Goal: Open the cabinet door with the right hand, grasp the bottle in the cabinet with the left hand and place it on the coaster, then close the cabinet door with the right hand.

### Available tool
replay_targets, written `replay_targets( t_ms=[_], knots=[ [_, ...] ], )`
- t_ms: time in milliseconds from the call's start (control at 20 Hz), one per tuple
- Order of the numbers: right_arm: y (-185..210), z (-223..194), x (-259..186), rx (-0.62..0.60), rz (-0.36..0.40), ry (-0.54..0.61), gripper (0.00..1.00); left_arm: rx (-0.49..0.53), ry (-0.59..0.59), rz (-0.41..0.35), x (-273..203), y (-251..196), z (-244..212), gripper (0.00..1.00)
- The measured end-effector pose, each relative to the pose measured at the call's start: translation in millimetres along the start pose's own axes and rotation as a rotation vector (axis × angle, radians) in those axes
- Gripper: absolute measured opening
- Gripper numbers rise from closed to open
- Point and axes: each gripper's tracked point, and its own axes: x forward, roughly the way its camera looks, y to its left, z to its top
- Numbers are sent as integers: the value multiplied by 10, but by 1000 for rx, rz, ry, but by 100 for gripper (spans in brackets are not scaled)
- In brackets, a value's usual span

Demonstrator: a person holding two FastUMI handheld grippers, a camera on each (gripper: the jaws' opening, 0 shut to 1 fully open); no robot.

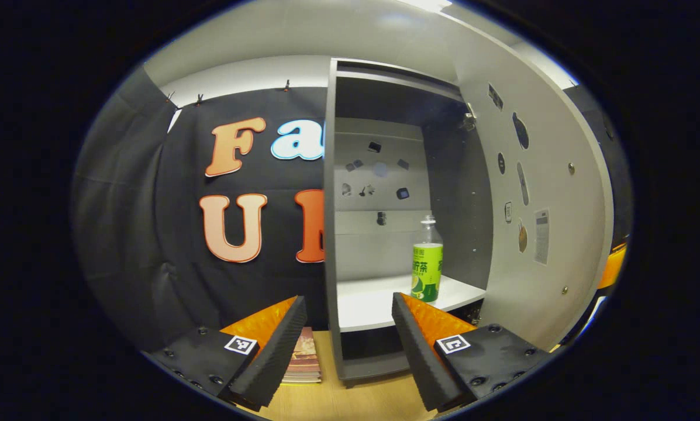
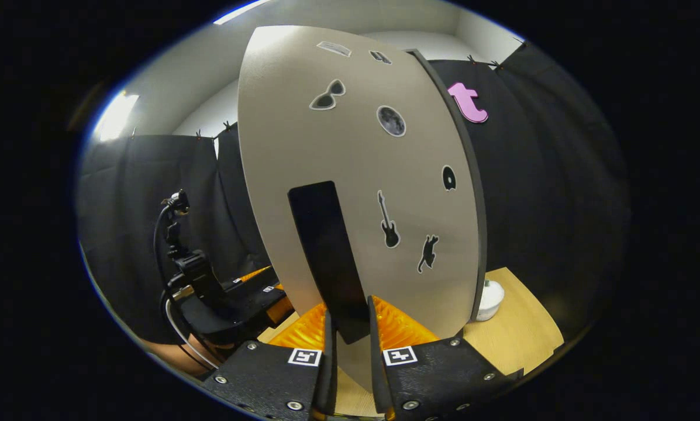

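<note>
While the right gripper (image 2: pixel 350 327) pinches the door handle (image 2: pixel 326 257), left gripper (image 1: pixel 350 327), fingers wide, faces bottle (image 1: pixel 427 263) at one o'clock on cabinet shelf (image 1: pixel 373 304); risk: off-centre approach toppling it.

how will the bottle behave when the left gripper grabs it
The bottle stands tall and narrow on the shelf, so a push high up would probably tip it. Its round body would likely roll if it fell. It looks like thin clear plastic under a glossy label, so it may flex and slip a little between the open left gripper's ridged pads.
</note>
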Motion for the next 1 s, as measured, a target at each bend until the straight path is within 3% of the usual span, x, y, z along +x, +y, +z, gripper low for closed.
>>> replay_targets(
  t_ms=[450,950,1000],
  knots=[
    [-156,38,-105,120,-53,-21,24,0,10,-102,83,-685,-27,92],
    [-284,88,-239,47,-77,-74,20,-15,20,-131,153,-1059,-19,96],
    [-301,88,-260,52,-78,-76,20,-16,12,-130,160,-1068,14,92]
  ],
)
